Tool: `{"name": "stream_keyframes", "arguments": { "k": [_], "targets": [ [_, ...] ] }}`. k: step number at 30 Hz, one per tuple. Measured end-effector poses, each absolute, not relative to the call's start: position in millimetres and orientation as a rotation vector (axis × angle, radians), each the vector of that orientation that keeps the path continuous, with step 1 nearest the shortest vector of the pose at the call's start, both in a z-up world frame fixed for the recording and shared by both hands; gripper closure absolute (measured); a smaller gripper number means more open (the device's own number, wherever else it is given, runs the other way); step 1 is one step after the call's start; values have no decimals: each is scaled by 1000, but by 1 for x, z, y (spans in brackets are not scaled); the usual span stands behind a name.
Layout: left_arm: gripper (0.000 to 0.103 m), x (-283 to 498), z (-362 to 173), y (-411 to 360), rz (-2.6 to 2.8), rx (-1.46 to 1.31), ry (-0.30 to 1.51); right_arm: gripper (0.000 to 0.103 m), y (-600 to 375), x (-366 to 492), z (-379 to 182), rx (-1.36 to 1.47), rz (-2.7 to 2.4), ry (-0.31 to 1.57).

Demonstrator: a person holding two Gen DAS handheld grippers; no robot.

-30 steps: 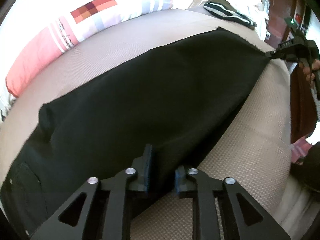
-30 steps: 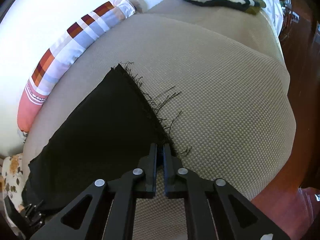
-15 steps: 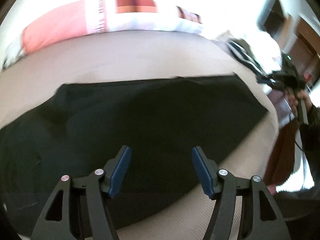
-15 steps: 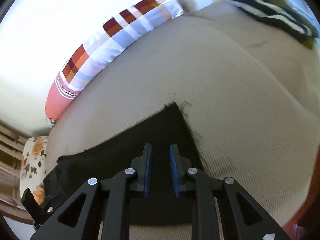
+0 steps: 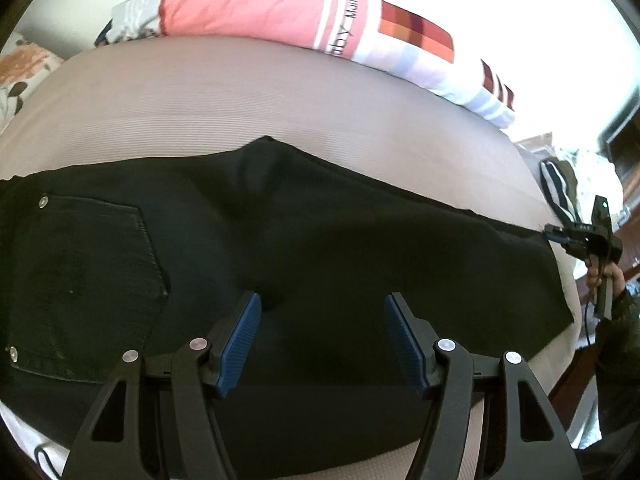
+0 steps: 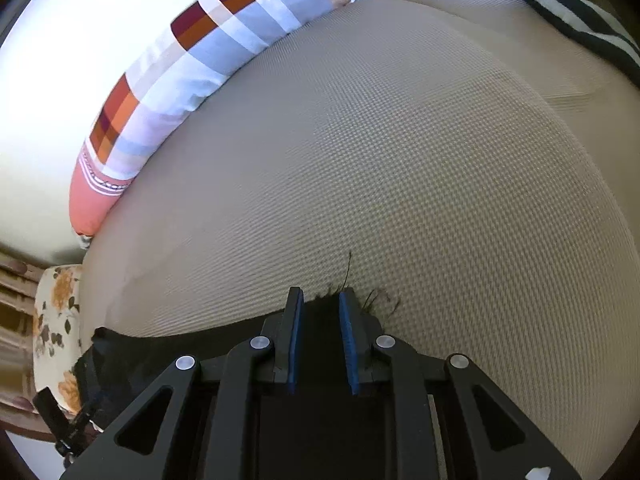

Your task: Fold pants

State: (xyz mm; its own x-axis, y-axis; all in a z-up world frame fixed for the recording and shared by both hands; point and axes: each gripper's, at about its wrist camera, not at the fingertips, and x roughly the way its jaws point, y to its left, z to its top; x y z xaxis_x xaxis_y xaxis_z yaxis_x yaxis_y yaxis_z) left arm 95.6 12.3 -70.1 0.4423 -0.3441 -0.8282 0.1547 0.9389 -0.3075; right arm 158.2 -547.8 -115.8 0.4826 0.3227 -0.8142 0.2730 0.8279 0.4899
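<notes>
Black pants [image 5: 304, 248] lie flat across a beige textured mattress [image 5: 240, 96], folded lengthwise, back pocket at the left. My left gripper [image 5: 322, 312] is open wide and empty above the pants' middle near the front edge. My right gripper [image 6: 320, 308] is partly open over the frayed hem end of the pants [image 6: 320, 328], with cloth between the blue pads but not clamped. The right gripper also shows in the left wrist view [image 5: 560, 236] at the far corner of the hem.
A long pink, white and checked bolster pillow [image 5: 304, 16] runs along the mattress's far edge. A striped dark garment [image 6: 580, 16] lies at the far right end. A floral cushion [image 6: 56, 320] sits by the waist end. The mattress drops off at the right.
Both grippers have let go of the pants and opened. The left one has opened wide and swung toward the waist side. The right one has shifted to the hem's far corner.
</notes>
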Motion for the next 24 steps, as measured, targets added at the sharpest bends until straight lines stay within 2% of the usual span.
{"name": "stream_keyframes", "arguments": {
  "k": [10,14,19,24],
  "targets": [
    [38,106,-79,10,-274,-191,1096,84,-546,156,-119,589,155,1109],
    [38,109,-80,6,-269,-172,1098,99,-538,146,-110,530,136,1061],
    [38,111,-74,7,-255,-159,1058,101,-527,117,-71,445,-6,873],
    [38,118,-76,6,-246,-151,1035,101,-521,128,-92,407,-103,921]
  ]
}}
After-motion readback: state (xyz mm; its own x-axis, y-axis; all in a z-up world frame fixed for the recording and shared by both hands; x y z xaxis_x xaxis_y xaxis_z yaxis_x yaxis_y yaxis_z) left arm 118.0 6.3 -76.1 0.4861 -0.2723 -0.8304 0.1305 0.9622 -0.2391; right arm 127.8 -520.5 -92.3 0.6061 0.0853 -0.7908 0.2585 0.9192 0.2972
